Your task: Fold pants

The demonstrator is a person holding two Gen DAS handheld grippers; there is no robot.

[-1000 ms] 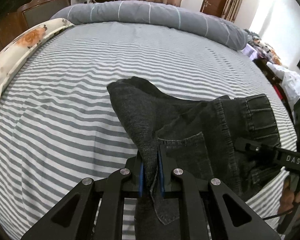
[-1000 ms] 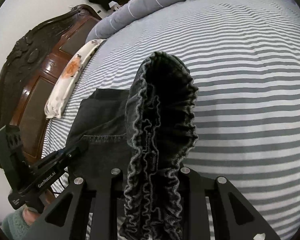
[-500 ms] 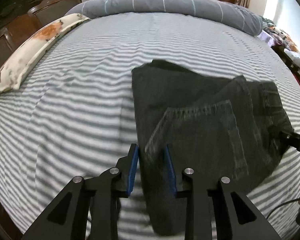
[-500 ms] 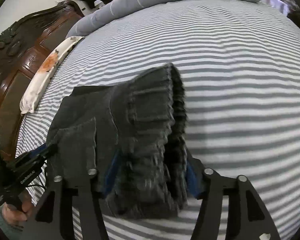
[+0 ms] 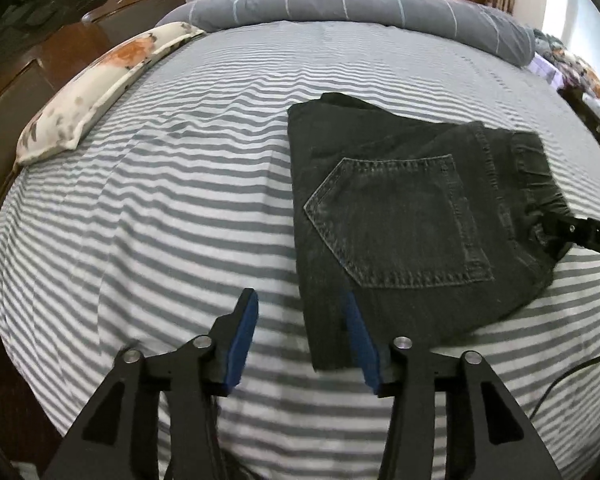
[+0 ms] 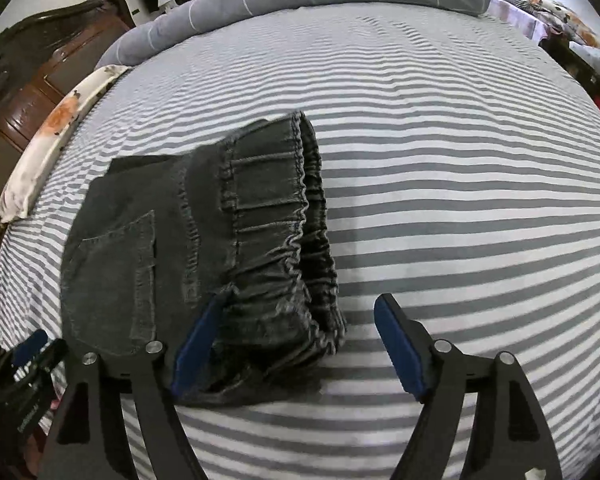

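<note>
The dark grey denim pants (image 5: 404, 216) lie folded flat on the striped bed, back pocket up. In the right wrist view the pants (image 6: 204, 248) show their gathered elastic waistband on the right side. My left gripper (image 5: 300, 320) is open and empty, its blue pads astride the near left corner of the fold. My right gripper (image 6: 296, 328) is open, its left pad against the waistband, holding nothing. The right gripper's finger also shows in the left wrist view (image 5: 580, 232) at the waistband.
The grey-and-white striped bed sheet (image 5: 180, 208) surrounds the pants. A floral pillow (image 5: 100, 80) lies at the left by the dark wooden headboard (image 6: 28, 80). A rolled grey duvet (image 5: 360, 8) runs along the far edge. Clutter stands at the far right.
Both grippers let go of the pants and opened wide. The pants dropped from being held up to lying folded flat on the bed. Both grippers drew back a little.
</note>
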